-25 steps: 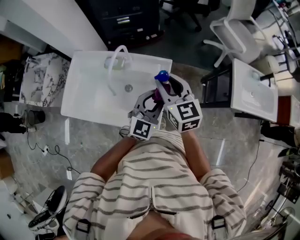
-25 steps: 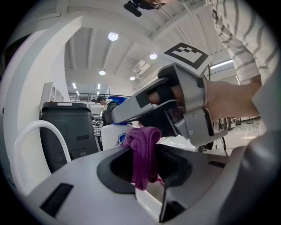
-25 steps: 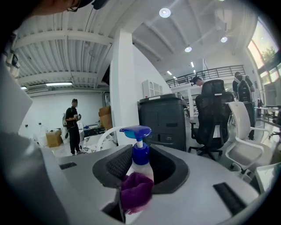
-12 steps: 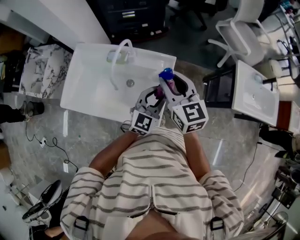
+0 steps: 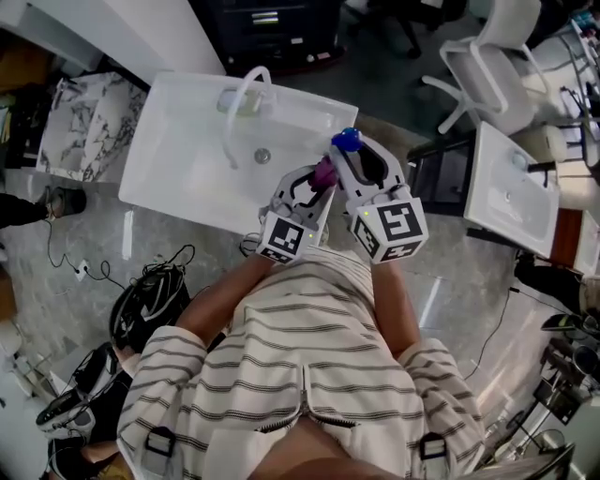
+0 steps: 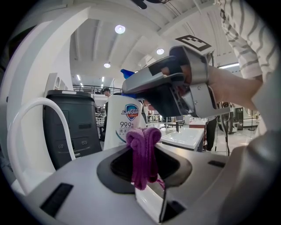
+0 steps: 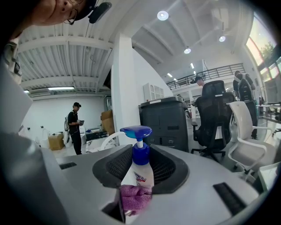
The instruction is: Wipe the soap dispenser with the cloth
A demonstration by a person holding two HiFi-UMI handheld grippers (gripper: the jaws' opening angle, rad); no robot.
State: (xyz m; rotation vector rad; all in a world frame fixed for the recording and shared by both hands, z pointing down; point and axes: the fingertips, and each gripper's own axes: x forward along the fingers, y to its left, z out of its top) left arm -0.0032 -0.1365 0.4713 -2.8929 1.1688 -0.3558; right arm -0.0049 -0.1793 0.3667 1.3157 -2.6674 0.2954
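Observation:
The white soap dispenser (image 7: 141,175) with a blue pump (image 5: 345,141) stands upright between the jaws of my right gripper (image 5: 353,157), which is shut on its body. My left gripper (image 5: 317,181) is shut on a bunched purple cloth (image 6: 143,151). The cloth (image 7: 135,197) presses against the bottle's lower front, below the label. In the left gripper view the bottle (image 6: 124,126) rises just behind the cloth. Both grippers are held over the near right corner of the sink (image 5: 169,178).
A curved white faucet (image 5: 246,89) stands at the back of the basin. A second white sink (image 5: 506,192) and a white chair (image 5: 473,66) are to the right. A dark cabinet (image 5: 272,28) is behind. A black bag (image 5: 150,302) and cables lie on the floor at left.
My left gripper has slid a little down the bottle with the cloth. The right gripper keeps the dispenser still. The head view has shifted, bringing the black bag into sight.

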